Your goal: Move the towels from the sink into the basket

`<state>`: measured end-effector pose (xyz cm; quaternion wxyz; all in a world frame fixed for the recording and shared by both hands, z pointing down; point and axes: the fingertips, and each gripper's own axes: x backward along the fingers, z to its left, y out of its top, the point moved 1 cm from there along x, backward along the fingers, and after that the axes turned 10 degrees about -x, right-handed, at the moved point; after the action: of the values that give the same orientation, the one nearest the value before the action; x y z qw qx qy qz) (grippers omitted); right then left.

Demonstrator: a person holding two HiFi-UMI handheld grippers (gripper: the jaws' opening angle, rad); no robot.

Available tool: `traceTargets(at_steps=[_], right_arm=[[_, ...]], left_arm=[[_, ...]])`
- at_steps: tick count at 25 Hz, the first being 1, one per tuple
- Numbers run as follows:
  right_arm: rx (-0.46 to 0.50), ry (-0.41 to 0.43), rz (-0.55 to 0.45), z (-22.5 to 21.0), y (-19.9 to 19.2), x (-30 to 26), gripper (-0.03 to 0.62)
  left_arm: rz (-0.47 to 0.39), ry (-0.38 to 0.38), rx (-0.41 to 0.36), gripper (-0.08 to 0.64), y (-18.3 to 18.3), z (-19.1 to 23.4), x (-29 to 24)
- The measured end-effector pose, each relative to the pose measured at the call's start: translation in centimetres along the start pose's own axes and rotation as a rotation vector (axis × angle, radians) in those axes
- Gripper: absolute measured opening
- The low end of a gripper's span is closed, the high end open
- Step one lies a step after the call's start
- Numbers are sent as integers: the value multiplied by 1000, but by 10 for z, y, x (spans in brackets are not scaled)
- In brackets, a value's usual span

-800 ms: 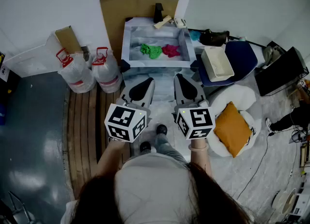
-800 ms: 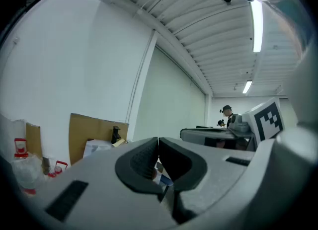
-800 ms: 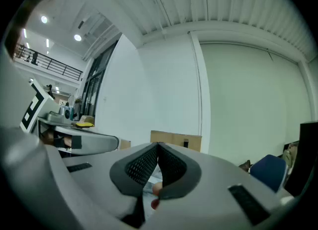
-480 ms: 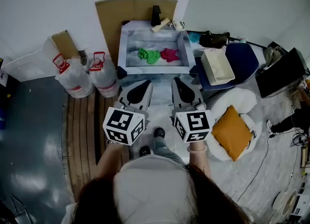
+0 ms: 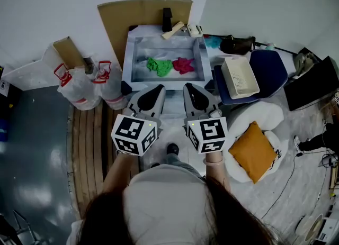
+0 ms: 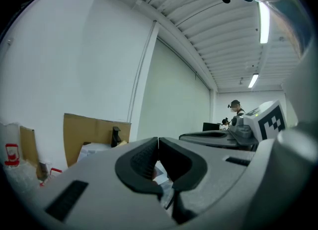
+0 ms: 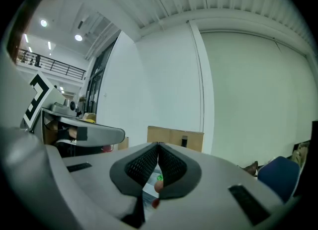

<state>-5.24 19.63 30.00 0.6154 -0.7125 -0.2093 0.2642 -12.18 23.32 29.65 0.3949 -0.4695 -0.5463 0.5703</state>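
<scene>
A green towel [image 5: 159, 66] and a pink towel [image 5: 184, 65] lie side by side in the metal sink [image 5: 128, 61] at the top middle of the head view. The white basket [image 5: 240, 77] sits on a blue chair to the sink's right. My left gripper [image 5: 155, 91] and right gripper [image 5: 190, 89] hover side by side just short of the sink's front edge, both shut with nothing in them. The left gripper [image 6: 158, 142] shows its pads together in its own view. Below the shut right gripper [image 7: 158, 147] a speck of green towel [image 7: 159, 178] shows.
Two clear bags with red handles [image 5: 79, 88] stand left of the sink, with cardboard [image 5: 143, 14] behind it. A black tap [image 5: 167, 19] stands at the sink's back. An orange pillow [image 5: 253, 151] lies on a white cushion at the right. Wooden slats [image 5: 87, 133] cover the floor at the left.
Both grippers have moved forward toward the sink, which now sits closer to their tips. Their jaws stay shut and empty.
</scene>
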Motion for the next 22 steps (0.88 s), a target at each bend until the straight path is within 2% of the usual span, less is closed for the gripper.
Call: traceTargets(at_steps=[12, 22], right_arm=[[6, 62, 42, -64, -7, -41, 26], [-19, 102, 88, -82, -21, -65, 27]], left_arm=[[29, 56, 19, 9, -2, 0, -71], [57, 85, 39, 9, -12, 8, -94]])
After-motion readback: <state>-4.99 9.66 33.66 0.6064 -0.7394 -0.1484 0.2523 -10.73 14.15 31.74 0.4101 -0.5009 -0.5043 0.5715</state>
